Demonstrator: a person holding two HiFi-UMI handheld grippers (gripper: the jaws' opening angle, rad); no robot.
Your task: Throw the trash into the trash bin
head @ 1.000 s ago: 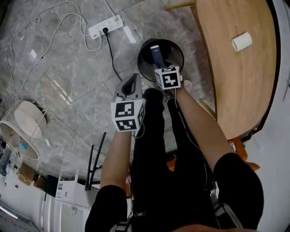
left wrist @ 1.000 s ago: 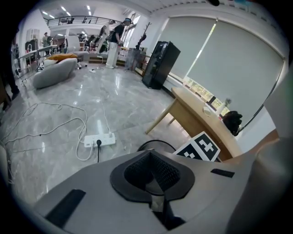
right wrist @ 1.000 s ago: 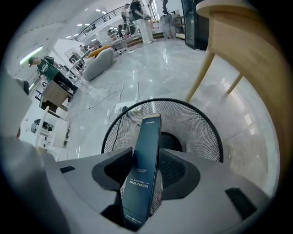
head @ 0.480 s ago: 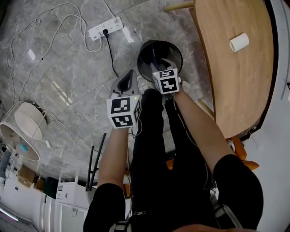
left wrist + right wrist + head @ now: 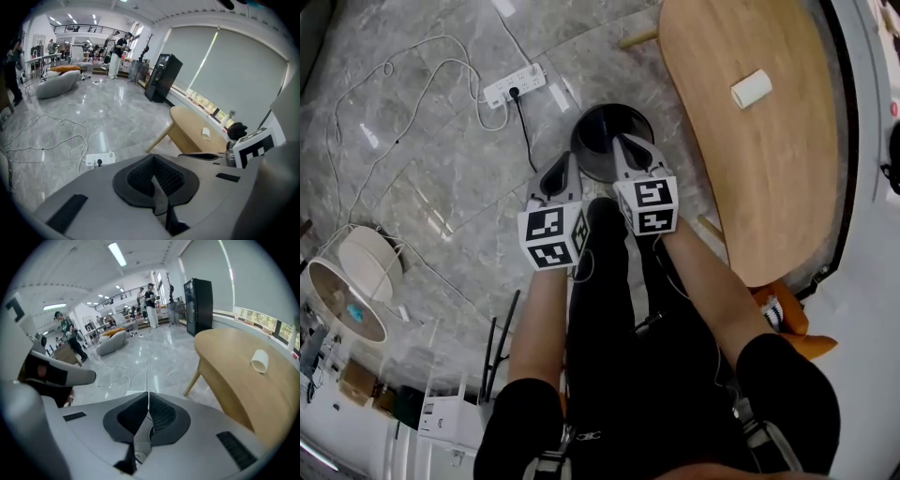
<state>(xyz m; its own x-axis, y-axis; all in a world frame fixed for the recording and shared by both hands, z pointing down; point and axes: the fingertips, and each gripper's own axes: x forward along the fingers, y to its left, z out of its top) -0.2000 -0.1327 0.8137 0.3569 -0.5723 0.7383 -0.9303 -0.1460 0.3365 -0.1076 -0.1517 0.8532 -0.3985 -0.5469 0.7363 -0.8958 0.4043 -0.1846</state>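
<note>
1. Head view: the right gripper (image 5: 624,143) sits at the lower right edge of the black trash bin (image 5: 578,141) in the upper middle of the frame. Its jaws are pressed together with nothing in them. A second ago it was holding a dark blue bit of trash right over the bin's mouth, then it spread wide, and now it's closed and pulled up out of there. I can't spot the trash anymore, since the bin's inside just looks dark, so my guess is it dropped in. The left gripper (image 5: 566,162) is just left of the bin, also closed and empty. There's a white roll (image 5: 751,88) on the wooden table (image 5: 769,187) at the upper right, well away from both grippers.

2. Left gripper view: the left gripper (image 5: 157,180) has its pads touching with nothing between them. A power strip (image 5: 100,159) lies on the floor at lower left, and the table (image 5: 185,129) is at centre right.

3. Right gripper view: the right gripper (image 5: 146,408) is shut too, and empty. The table (image 5: 234,376) fills the right side, with the white roll (image 5: 259,361) on it.

So that piece looks done. If the roll counts as trash, it's probably next.
</note>
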